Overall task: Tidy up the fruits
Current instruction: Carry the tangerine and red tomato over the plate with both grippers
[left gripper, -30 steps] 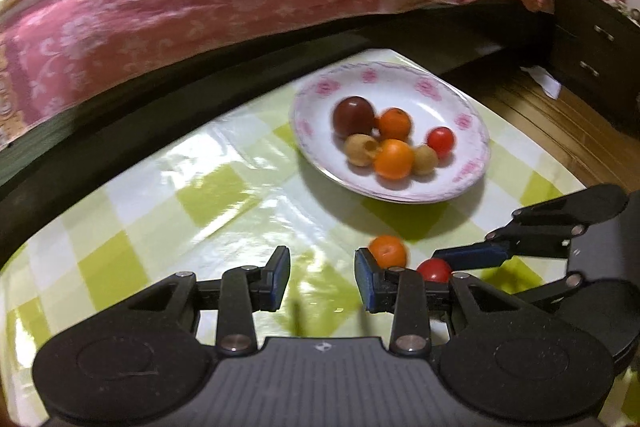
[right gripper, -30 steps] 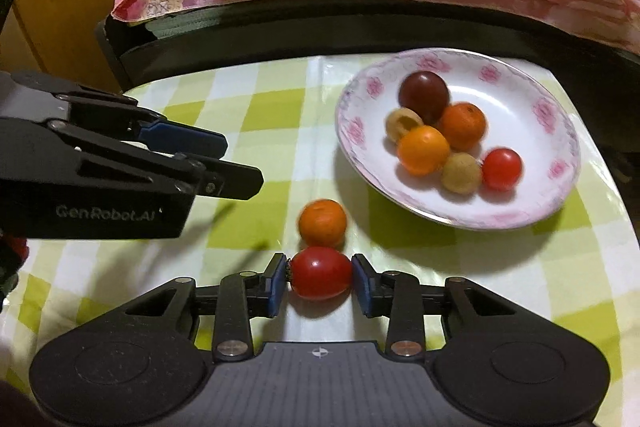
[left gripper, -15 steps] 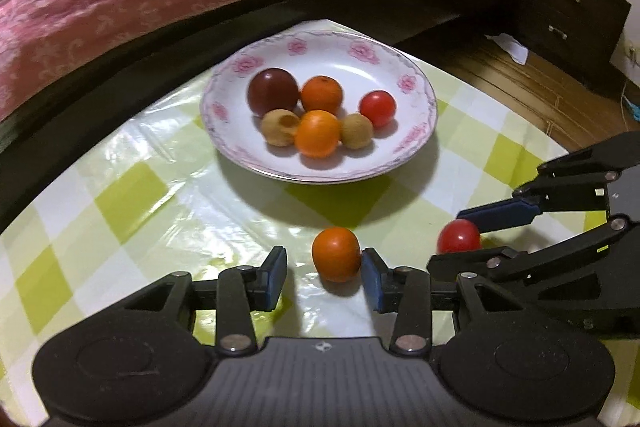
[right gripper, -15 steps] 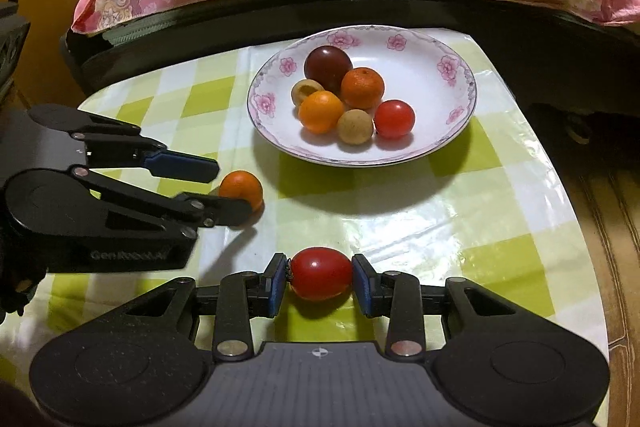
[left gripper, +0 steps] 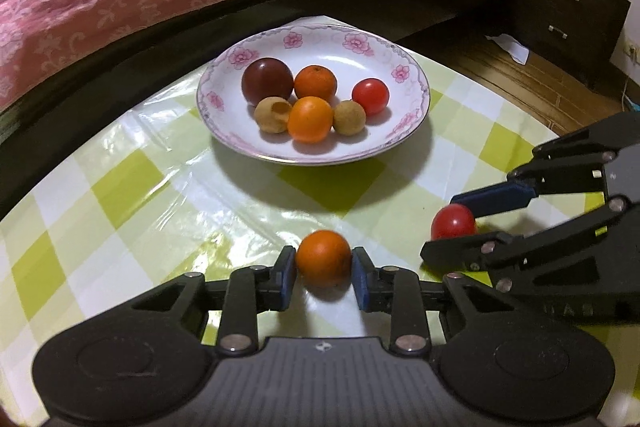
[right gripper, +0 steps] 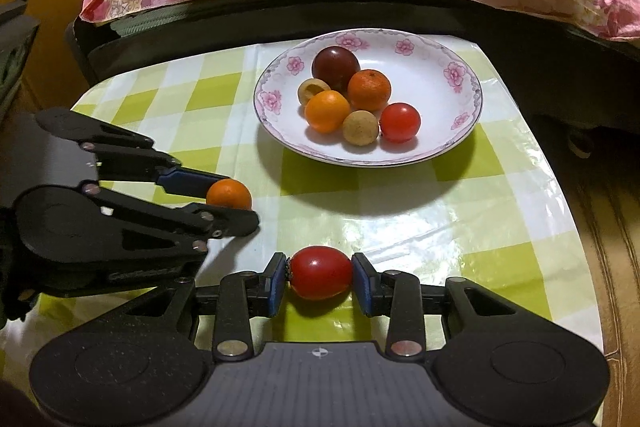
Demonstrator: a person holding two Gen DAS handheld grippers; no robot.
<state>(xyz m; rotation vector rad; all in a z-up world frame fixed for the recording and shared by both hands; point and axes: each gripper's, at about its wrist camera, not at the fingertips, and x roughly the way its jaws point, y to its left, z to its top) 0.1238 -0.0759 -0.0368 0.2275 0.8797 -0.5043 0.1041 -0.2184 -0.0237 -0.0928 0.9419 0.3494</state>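
Desk (left gripper: 120, 195) with checked green cloth carries floral plate (left gripper: 412, 107) holding six fruits. Near plate front, left gripper (left gripper: 323, 273) closed on small orange (left gripper: 324, 259). Right gripper (right gripper: 320, 281), front of plate, clamps red tomato (right gripper: 320, 273).

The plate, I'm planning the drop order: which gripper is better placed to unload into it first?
Right, marginally. The right gripper holds the tomato facing the plate. The left gripper grips the orange equally squarely.
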